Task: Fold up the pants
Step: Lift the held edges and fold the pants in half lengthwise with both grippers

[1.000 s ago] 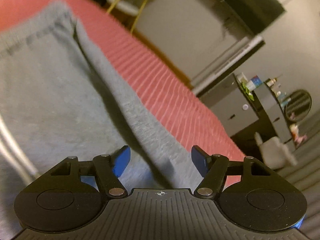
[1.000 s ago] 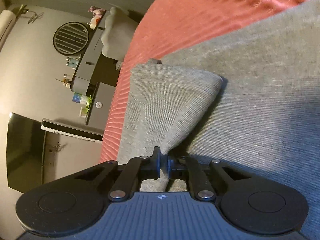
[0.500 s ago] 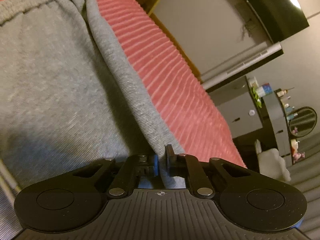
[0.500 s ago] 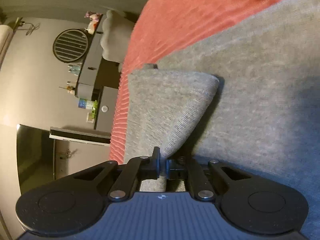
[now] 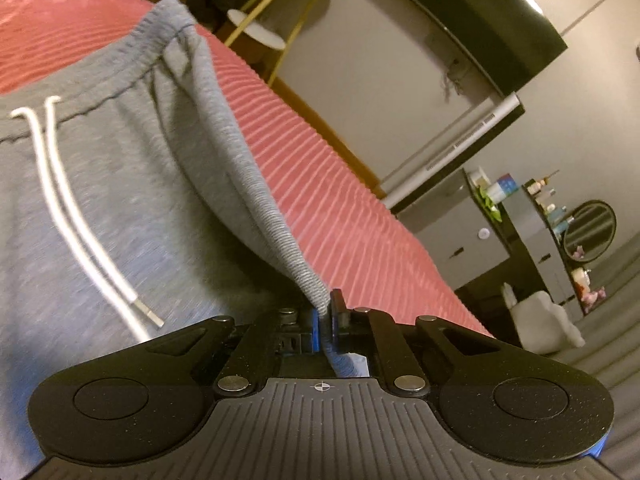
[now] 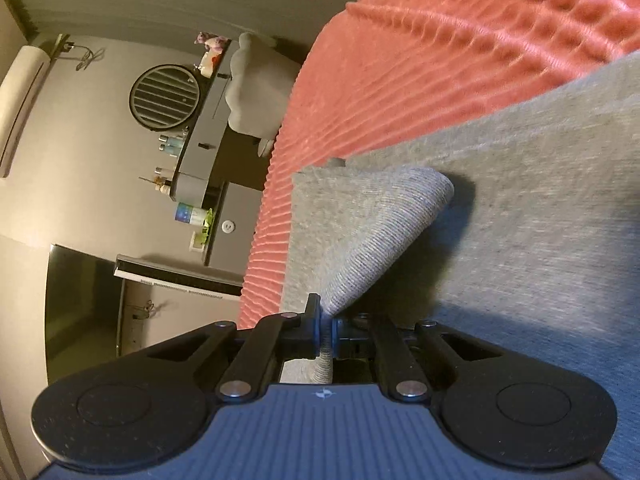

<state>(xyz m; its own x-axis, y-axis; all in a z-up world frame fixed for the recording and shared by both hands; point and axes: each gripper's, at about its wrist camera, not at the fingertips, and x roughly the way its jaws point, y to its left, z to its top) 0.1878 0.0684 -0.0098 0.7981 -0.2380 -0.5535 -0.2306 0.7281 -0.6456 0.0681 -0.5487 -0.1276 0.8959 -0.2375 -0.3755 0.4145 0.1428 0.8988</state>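
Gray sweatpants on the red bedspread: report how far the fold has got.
Done: both grips are made. The left gripper is shut on the side edge of the gray sweatpants below the waistband; the right gripper is shut on a raised corner of fabric. In hand: both pinched edges are lifted off the red bedspread. Left: carrying the edges over; no finished fold shows yet.
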